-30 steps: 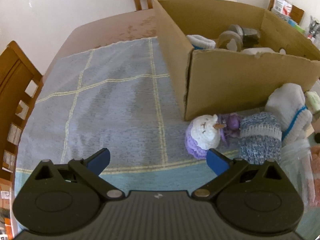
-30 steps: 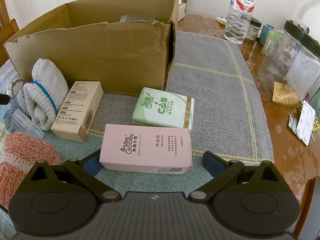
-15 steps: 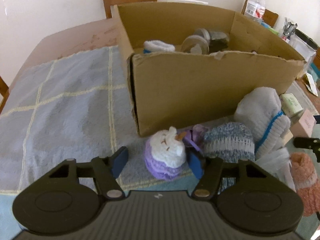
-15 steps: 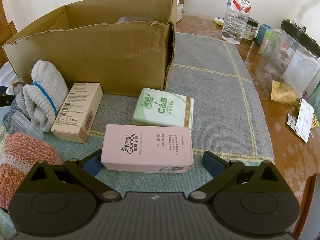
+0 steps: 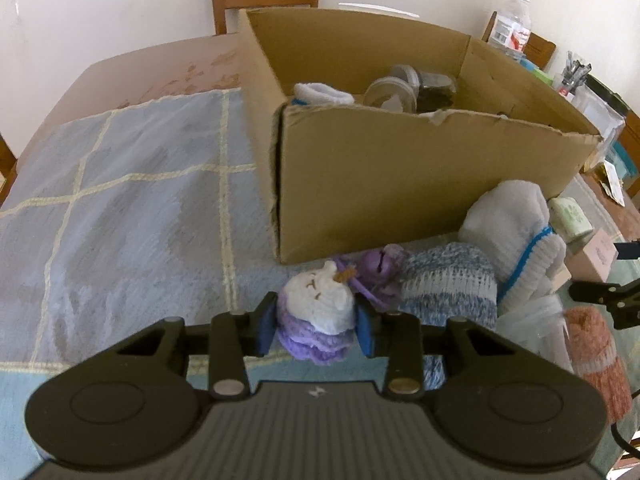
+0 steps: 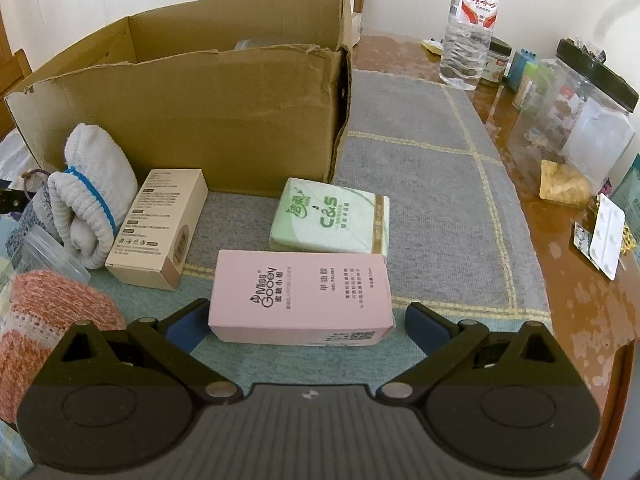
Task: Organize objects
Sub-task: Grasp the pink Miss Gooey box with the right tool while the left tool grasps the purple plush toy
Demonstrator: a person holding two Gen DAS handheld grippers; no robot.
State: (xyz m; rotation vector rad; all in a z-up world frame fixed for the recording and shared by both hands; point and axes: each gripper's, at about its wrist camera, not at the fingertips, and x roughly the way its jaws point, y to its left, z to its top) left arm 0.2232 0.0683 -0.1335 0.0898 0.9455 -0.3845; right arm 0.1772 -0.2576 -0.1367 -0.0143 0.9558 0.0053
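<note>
Left of the box (image 5: 400, 184) the mat (image 5: 132, 200) lies bare, giving a gripper open passage along that side; the box wall blocks the way straight ahead. At the box's near corner, the crochet toy (image 5: 318, 320) fills the gap between the left gripper (image 5: 317, 328) pads; blue sock (image 5: 448, 284), white sock (image 5: 516, 224) and orange sock (image 5: 592, 344) crowd its right flank. Before the right gripper (image 6: 306, 326), the pink box (image 6: 300, 296) spans most of the open jaws; tissue pack (image 6: 332, 216) just behind, tan box (image 6: 160, 228) left; right of these the mat (image 6: 432, 184) is free up to the bottle (image 6: 470, 28) and jar (image 6: 576, 120).
</note>
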